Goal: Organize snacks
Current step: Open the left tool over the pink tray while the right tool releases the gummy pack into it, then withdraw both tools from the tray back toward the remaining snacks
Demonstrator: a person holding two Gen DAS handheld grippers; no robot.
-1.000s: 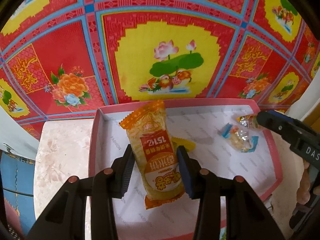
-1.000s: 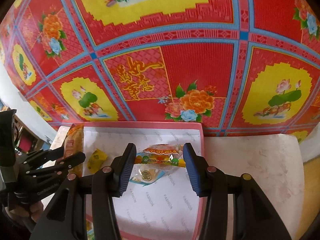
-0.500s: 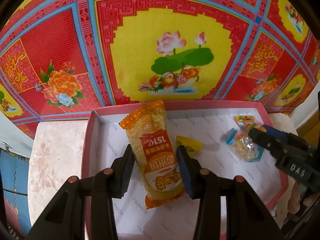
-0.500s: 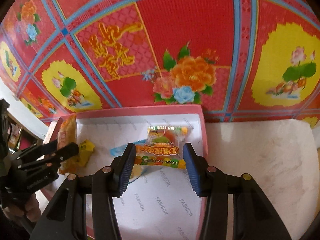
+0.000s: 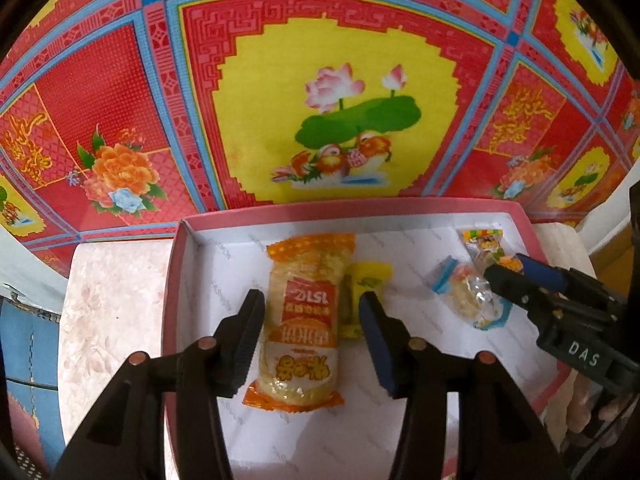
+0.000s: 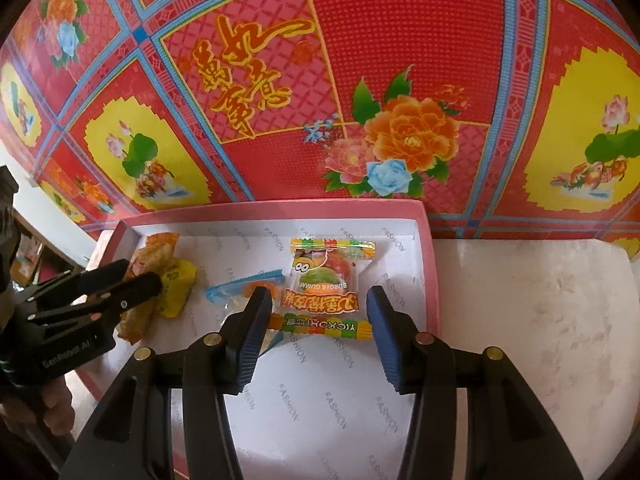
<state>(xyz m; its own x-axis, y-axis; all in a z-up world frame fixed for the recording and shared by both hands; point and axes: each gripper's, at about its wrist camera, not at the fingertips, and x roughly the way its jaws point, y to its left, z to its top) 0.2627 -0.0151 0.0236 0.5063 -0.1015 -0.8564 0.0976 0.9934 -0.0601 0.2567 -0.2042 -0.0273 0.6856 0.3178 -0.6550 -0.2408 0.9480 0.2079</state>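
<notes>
A long orange rice-cracker pack [image 5: 304, 320] lies flat in the pink-rimmed tray [image 5: 172, 300]. My left gripper [image 5: 310, 300] straddles it with its jaws opening, and a gap shows on both sides of the pack. My right gripper [image 6: 318, 294] is shut on a burger gummy pack [image 6: 326, 280], holding it by its lower edge just above the tray's white liner near the right wall. In the left wrist view the right gripper [image 5: 504, 268] comes in from the right, with the gummy pack [image 5: 482, 242] at its tips. In the right wrist view the left gripper [image 6: 140, 276] is at the left.
A small yellow candy [image 5: 366, 276] lies right of the orange pack. A clear snack with blue ends [image 5: 468, 296] rests between it and the gummy pack. The tray sits on a pale marble top [image 6: 540, 320] against a red patterned wall [image 5: 320, 80]. A hand [image 6: 48, 400] holds the left gripper.
The left jaws have spread and let go of the orange pack, which now lies in the tray. The right gripper has sunk toward the tray with the gummy pack.
</notes>
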